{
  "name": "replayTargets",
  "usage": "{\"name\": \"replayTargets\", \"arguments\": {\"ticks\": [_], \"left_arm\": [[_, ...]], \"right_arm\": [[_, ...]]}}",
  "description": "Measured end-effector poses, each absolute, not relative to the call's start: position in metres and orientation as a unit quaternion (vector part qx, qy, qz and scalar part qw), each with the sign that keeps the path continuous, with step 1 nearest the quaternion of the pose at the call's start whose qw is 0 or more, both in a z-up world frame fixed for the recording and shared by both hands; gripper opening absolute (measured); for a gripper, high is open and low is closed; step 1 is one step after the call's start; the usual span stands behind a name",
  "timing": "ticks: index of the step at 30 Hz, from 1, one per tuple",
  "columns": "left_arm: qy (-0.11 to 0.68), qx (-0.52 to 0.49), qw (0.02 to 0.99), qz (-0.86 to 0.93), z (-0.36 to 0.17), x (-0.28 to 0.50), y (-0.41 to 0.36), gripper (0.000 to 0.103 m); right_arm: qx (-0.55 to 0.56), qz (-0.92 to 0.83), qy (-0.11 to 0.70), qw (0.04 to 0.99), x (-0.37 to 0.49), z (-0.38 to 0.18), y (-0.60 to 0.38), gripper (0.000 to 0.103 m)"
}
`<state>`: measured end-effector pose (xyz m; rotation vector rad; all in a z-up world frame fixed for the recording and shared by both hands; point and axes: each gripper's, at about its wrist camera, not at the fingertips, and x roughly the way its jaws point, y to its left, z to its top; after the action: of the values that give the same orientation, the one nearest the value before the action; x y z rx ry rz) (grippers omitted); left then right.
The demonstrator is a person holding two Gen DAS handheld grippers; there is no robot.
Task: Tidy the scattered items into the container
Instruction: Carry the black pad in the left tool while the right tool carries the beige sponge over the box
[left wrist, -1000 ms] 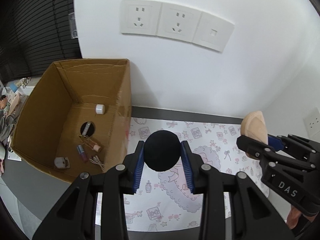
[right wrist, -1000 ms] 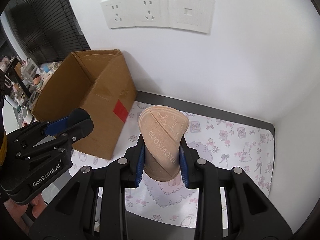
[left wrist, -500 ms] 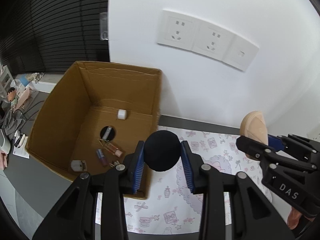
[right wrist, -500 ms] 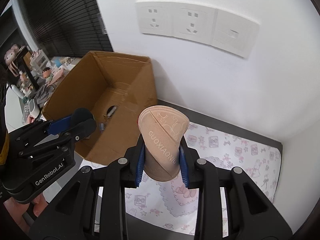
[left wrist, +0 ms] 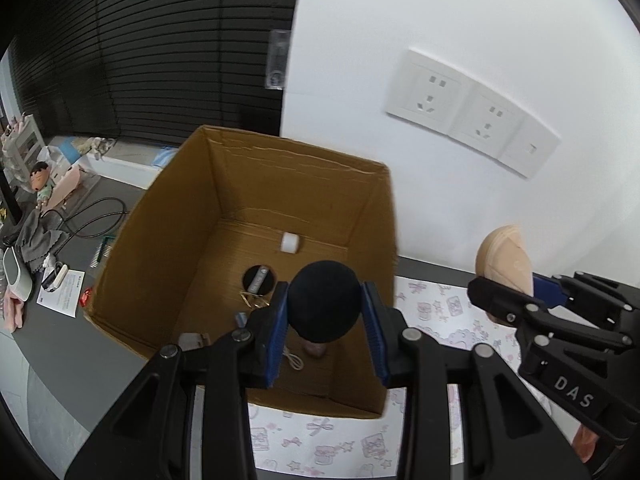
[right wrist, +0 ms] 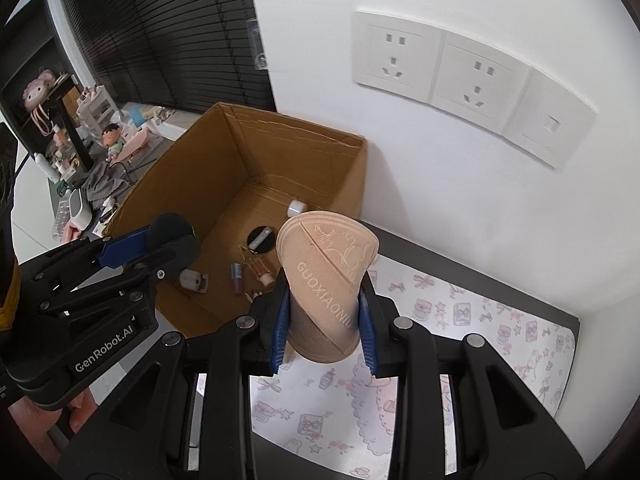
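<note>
Both claws have swung leftward since the earlier frames, bringing the cardboard box (left wrist: 256, 248) under the left one. Left claw (left wrist: 325, 312) pinches a black foam ball (left wrist: 324, 300), which hangs above the open box, over the small items on its floor. Right claw (right wrist: 322, 320) clamps a beige rolled insole (right wrist: 326, 280), its long axis upright, over the patterned mat (right wrist: 460, 320) just right of the box. My judgement: the left claw is nearer, so the ball should drop 1st.

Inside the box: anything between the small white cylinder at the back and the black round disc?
Bare cardboard floor only. In the left wrist view the small white cylinder and black round disc sit apart in the cardboard box with nothing between; the right wrist view agrees.
</note>
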<state>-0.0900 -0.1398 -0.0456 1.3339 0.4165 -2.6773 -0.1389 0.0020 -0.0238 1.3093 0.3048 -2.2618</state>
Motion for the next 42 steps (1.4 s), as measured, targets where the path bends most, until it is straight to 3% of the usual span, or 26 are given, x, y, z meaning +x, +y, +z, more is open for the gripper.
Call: {"name": "replayTargets", "arguments": {"ticks": [23,42], "left_arm": [[0.172,0.464,0.089,-0.865,-0.080,-0.103,-0.226,0.035],[0.195,0.508,0.099,-0.833,-0.127,-0.118,-0.250,0.035]], "right_arm": [[0.509,-0.803,0.136,0.277,-0.159,-0.060,-0.092,0.031],[0.546,-0.771,0.155,0.287,-0.177,-0.104,-0.119,0.033]]}}
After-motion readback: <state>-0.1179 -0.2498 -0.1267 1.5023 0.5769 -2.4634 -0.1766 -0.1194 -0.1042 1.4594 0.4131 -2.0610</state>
